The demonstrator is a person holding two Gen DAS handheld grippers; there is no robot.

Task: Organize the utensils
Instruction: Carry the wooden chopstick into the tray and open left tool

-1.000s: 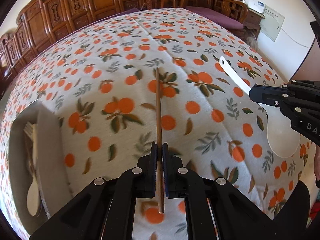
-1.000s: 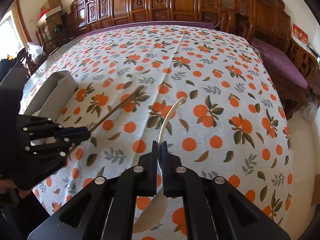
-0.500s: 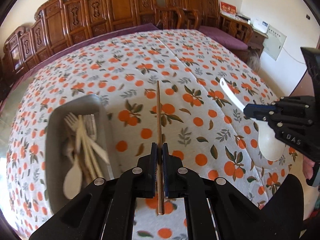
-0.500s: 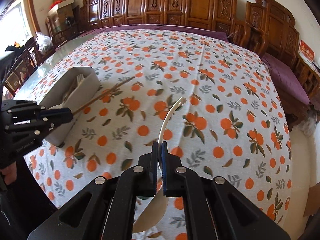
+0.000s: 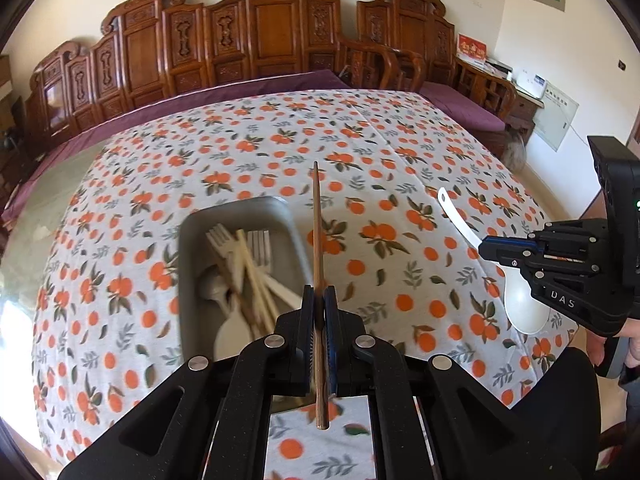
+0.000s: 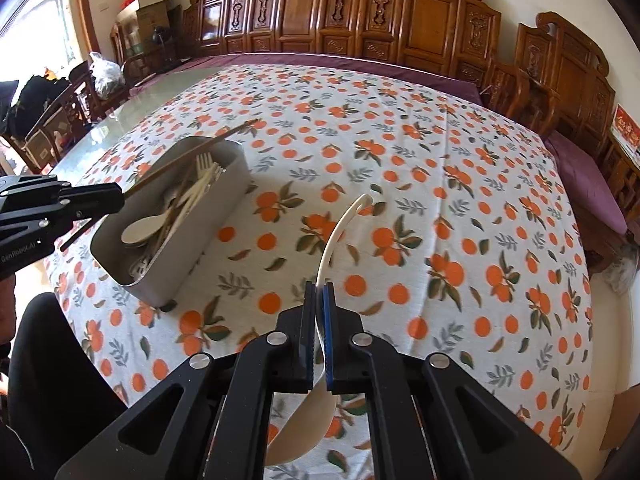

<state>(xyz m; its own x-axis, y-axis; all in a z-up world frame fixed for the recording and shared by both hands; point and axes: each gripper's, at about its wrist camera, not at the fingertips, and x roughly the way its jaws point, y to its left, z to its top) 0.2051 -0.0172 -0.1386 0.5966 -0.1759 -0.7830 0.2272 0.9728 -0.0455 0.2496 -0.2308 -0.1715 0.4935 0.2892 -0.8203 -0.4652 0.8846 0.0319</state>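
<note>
My left gripper (image 5: 319,300) is shut on a brown wooden chopstick (image 5: 317,224), held above the table, pointing over the right rim of a grey utensil tray (image 5: 187,264). The tray holds several forks, pale chopsticks and a white spoon. In the right wrist view the tray (image 6: 192,240) sits at the left, with the left gripper (image 6: 116,196) and its chopstick (image 6: 192,156) over it. My right gripper (image 6: 319,300) is shut on a white spoon (image 6: 340,228), handle pointing forward, bowl under the jaws. It also shows in the left wrist view (image 5: 486,246) with its spoon (image 5: 524,304), right of the tray.
The table carries an orange-print cloth (image 5: 380,140). Carved wooden chairs (image 5: 256,36) and a purple bench (image 5: 460,100) line the far side. Bare glass tabletop (image 6: 160,92) lies left of the cloth. Boxes and bags (image 6: 100,72) stand far left.
Both grippers have risen and drawn back, so more of the table shows. The left gripper has brought the chopstick over the tray's right rim. Both stay shut on their utensils.
</note>
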